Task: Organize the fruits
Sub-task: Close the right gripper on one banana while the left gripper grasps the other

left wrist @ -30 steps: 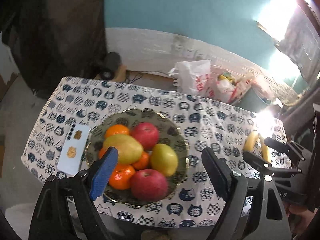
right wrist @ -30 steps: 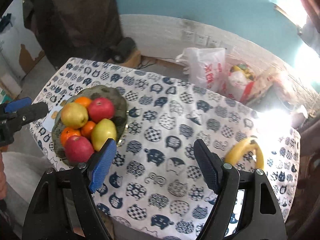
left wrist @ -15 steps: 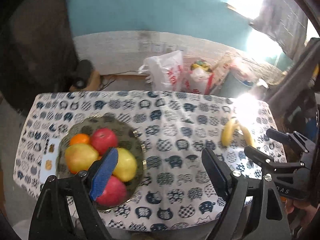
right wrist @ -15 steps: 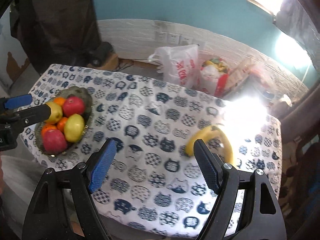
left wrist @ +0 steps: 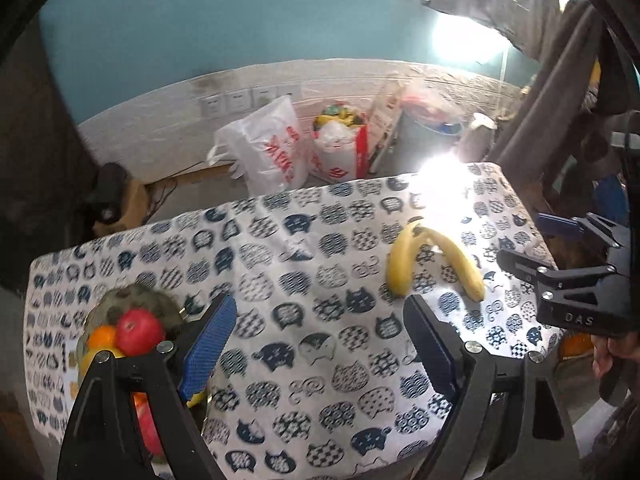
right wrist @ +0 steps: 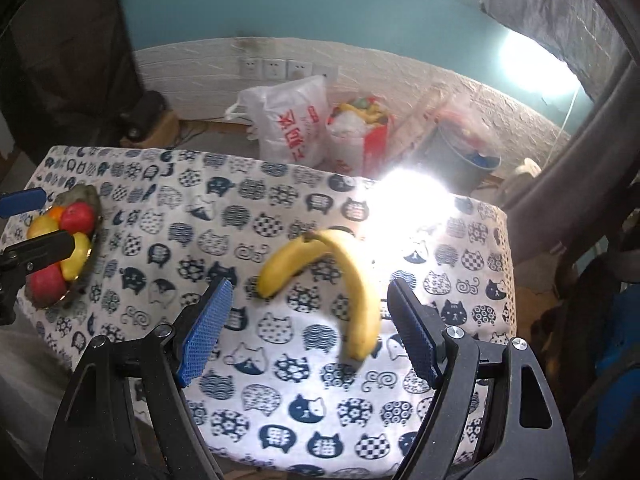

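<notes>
Right gripper [right wrist: 308,328] gapes over the bananas [right wrist: 340,276], left gripper [left wrist: 320,340] wide too, both empty; fruit bowl [right wrist: 90,200] far left, bags [right wrist: 296,120] behind the table [right wrist: 224,184]

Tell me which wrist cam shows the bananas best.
Right wrist. The bananas lie near centre frame, large and unblocked, just ahead of the open right gripper, both fruits and the joined stem visible. The left wrist view shows the bananas smaller, off to the right, with glare just behind them.
</notes>
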A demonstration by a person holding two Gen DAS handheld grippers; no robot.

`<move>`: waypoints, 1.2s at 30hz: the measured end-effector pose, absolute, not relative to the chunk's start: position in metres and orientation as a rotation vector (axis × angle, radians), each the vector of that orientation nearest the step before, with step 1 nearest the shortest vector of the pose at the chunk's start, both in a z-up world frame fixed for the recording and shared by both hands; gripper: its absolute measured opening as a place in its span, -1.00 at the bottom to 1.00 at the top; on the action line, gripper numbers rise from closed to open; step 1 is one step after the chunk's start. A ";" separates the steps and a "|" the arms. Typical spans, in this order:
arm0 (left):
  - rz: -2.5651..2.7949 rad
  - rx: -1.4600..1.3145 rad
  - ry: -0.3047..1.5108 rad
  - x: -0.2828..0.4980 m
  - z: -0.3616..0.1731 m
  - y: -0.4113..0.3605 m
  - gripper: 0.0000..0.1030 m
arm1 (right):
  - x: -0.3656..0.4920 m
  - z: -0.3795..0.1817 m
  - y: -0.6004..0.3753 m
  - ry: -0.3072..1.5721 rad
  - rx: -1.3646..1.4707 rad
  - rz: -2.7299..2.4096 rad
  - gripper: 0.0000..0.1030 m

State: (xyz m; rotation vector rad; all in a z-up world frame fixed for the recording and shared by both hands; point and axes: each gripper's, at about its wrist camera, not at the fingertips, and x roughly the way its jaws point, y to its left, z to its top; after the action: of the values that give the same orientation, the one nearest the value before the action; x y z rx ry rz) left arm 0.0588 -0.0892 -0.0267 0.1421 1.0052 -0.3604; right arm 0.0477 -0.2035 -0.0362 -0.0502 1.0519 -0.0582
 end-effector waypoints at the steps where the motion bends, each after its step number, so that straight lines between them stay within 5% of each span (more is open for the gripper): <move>1: -0.373 0.157 1.002 0.062 -0.027 -0.097 0.69 | 0.051 -0.038 -0.210 1.059 -0.050 -0.059 0.54; 36: -0.560 0.283 1.158 0.157 -0.165 -0.204 0.72 | 0.122 -0.184 -0.284 1.288 0.011 -0.020 0.47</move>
State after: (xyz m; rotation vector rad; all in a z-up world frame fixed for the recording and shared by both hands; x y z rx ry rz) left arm 0.1565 -0.2038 -0.1650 0.2835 1.1578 -0.5595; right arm 0.1220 -0.2840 -0.1844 0.0107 1.2879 -0.0203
